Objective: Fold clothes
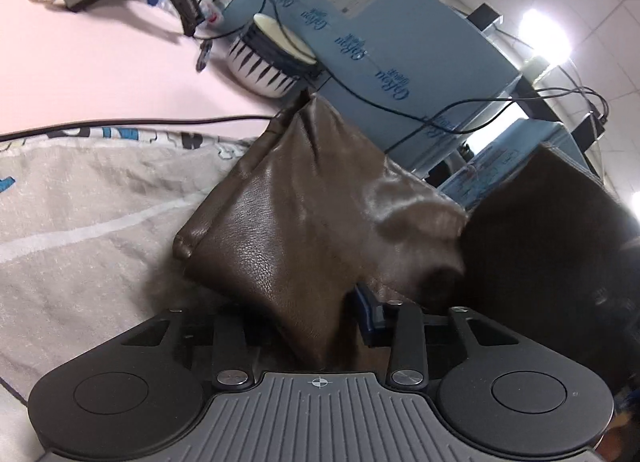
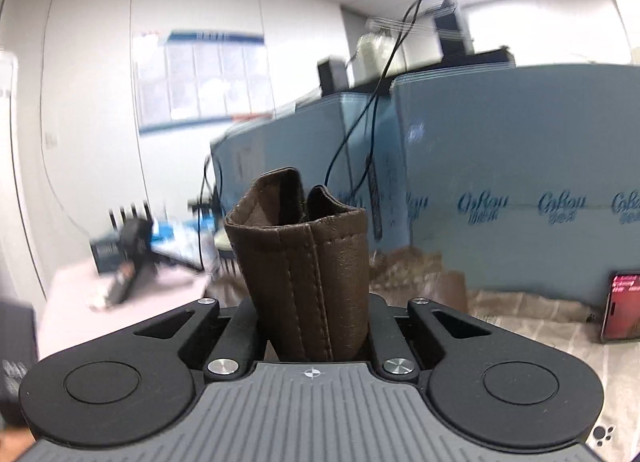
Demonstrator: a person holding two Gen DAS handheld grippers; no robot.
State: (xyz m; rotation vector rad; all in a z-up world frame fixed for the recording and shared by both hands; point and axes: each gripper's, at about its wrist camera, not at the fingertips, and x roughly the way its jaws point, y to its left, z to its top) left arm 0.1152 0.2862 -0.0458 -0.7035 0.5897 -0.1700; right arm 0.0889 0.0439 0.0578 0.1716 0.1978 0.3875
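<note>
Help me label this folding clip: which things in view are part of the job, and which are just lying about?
Part of the job:
- brown leather garment
- left gripper, closed on it
- right gripper, shut on its stitched edge
- grey towel spread underneath

Lying about:
- striped bowl
- black cables
- blue boxes
- phone

Garment (image 1: 304,229) on towel (image 1: 80,221), bowl (image 1: 268,61) behind it, boxes (image 1: 380,41) right of bowl.
</note>
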